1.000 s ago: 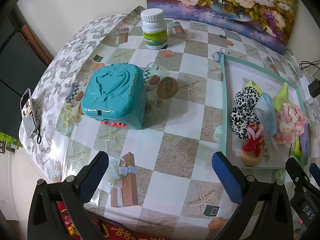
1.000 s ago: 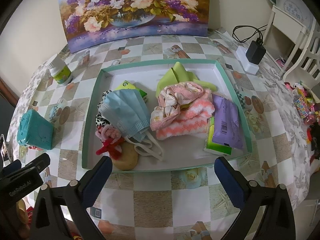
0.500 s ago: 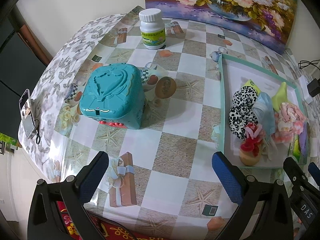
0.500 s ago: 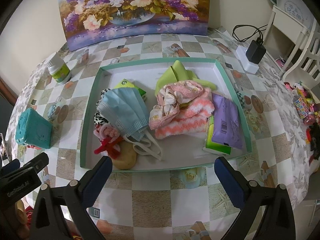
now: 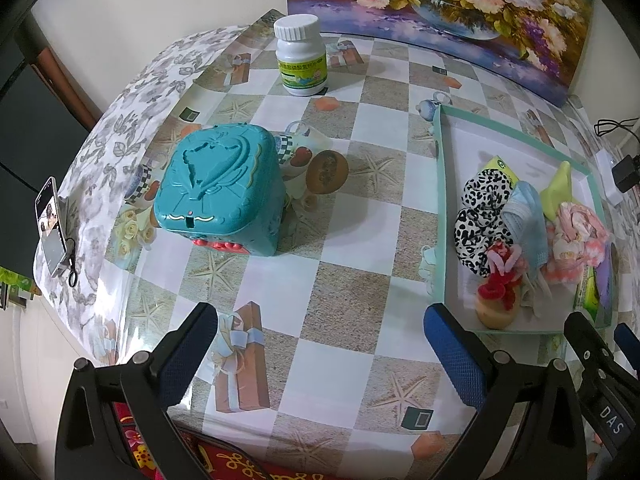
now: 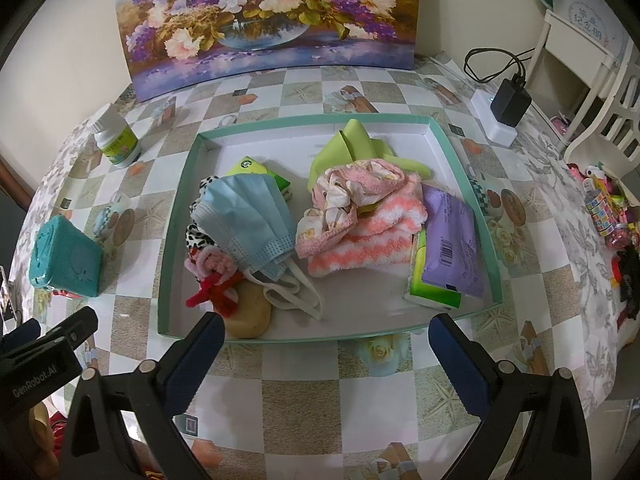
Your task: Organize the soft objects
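Note:
A teal-rimmed white tray (image 6: 328,119) (image 5: 441,208) holds the soft things: a blue face mask (image 6: 248,216) (image 5: 526,220), a leopard scrunchie (image 5: 482,216), a red and pink pipe-cleaner bow (image 6: 214,280), a tan sponge (image 6: 250,312), pink and white cloths (image 6: 360,216), a green cloth (image 6: 352,140) and a purple packet (image 6: 450,244). My right gripper (image 6: 320,356) is open and empty just before the tray's near rim. My left gripper (image 5: 320,344) is open and empty over the tablecloth, left of the tray.
A teal plastic box (image 5: 218,192) (image 6: 66,258) stands left of the tray. A white pill bottle (image 5: 300,56) stands at the back. A flower painting (image 6: 264,16) leans on the wall. A charger and cable (image 6: 508,100) lie right. A phone (image 5: 50,224) lies at the table's left edge.
Both grippers have drawn back and risen slightly; the tray and box appear a little farther away. Nothing was grasped or moved.

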{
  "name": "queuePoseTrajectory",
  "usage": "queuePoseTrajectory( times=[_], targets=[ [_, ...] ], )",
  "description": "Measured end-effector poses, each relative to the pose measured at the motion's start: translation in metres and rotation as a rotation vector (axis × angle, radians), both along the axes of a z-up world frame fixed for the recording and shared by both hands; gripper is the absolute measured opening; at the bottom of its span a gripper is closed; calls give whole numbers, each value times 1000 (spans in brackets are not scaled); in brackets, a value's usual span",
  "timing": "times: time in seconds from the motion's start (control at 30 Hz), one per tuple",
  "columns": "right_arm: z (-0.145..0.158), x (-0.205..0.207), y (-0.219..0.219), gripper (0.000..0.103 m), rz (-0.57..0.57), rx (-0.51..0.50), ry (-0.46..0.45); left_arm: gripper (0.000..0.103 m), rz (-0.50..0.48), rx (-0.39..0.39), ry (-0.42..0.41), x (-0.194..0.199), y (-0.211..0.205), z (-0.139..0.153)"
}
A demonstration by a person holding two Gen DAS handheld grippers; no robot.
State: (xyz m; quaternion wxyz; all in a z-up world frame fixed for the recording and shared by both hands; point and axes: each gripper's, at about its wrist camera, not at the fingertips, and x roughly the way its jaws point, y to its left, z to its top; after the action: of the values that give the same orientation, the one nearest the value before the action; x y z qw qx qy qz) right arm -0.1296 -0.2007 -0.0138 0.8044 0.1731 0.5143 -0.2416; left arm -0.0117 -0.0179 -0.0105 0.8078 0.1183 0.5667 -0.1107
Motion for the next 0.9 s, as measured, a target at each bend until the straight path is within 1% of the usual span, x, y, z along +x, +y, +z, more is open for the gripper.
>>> queuePoseTrajectory(
  times=[0.6,0.9],
  targets=[
    [-1,-1,-2,103,0,0,2,103,0,-9,10,1,1,-1],
    [-2,-2,-2,103,0,0,3,103,-26,-10,-11,-2,-1,1]
  ],
)
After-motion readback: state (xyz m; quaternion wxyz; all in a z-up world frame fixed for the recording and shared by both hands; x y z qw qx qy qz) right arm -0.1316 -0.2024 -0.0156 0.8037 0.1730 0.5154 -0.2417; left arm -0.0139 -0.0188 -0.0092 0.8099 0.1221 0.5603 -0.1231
